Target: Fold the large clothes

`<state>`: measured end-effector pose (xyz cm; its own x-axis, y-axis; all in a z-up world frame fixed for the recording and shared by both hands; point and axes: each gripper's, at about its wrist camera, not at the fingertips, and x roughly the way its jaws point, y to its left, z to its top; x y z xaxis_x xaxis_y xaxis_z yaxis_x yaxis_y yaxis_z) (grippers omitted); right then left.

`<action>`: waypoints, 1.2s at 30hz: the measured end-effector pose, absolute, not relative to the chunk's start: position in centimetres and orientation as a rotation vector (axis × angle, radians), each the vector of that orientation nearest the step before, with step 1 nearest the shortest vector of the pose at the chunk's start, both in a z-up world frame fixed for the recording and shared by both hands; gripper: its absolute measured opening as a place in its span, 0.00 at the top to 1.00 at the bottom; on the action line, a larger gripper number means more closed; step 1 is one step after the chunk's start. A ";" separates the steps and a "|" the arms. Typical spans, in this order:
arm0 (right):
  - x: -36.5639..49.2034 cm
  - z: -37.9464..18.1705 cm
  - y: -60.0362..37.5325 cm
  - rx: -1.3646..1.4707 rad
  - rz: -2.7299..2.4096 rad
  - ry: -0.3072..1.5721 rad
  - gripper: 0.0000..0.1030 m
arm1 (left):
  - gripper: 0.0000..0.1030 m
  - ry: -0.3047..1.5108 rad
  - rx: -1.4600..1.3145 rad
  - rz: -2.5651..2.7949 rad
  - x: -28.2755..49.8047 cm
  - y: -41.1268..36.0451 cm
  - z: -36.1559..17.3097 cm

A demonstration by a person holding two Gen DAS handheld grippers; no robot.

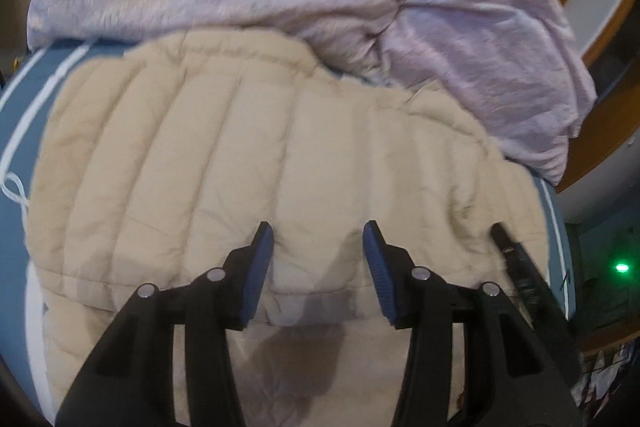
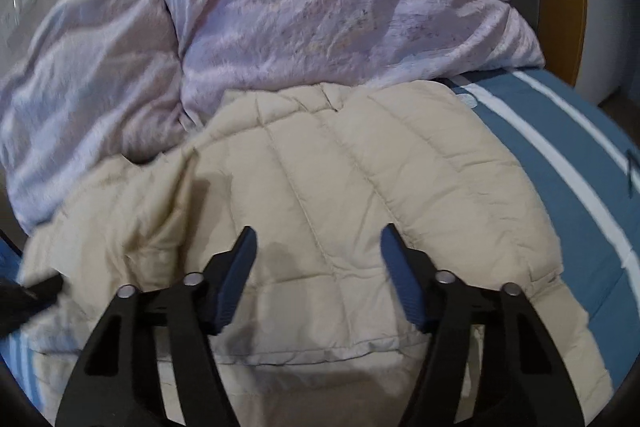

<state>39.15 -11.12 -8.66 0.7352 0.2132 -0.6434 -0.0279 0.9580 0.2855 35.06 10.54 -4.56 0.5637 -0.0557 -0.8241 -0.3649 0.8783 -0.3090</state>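
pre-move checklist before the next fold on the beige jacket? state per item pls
1. Left gripper empty, with a gap between its pads: ok, nothing between them.
2. Right gripper empty, with a gap between its pads: ok.
3. Beige puffer jacket lying spread on the blue striped bed cover: ok, though its side nearer the left gripper is rumpled.
4. Jacket clear of the lilac duvet: not ok, the duvet meets the jacket's far edge.
5. Either gripper touching the jacket: cannot tell, both hang above it with shadows below.
6. Grippers clear of each other: ok, the right gripper's tip shows at the edge of the left wrist view, apart.
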 end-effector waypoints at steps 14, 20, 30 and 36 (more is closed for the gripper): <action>38.0 -7.7 -6.7 0.190 0.407 0.678 0.51 | 0.54 0.984 -0.401 0.217 35.3 9.7 -7.6; 38.8 -9.1 -5.3 0.127 0.411 0.761 0.58 | 0.54 0.988 -0.396 0.214 35.4 9.7 -7.8; 40.0 -11.3 -4.6 0.072 0.357 0.878 0.61 | 0.53 0.991 -0.425 0.196 34.9 10.0 -7.5; 39.7 -11.2 -3.6 -0.007 0.316 0.878 0.61 | 0.53 0.992 -0.410 0.175 32.6 10.0 -6.2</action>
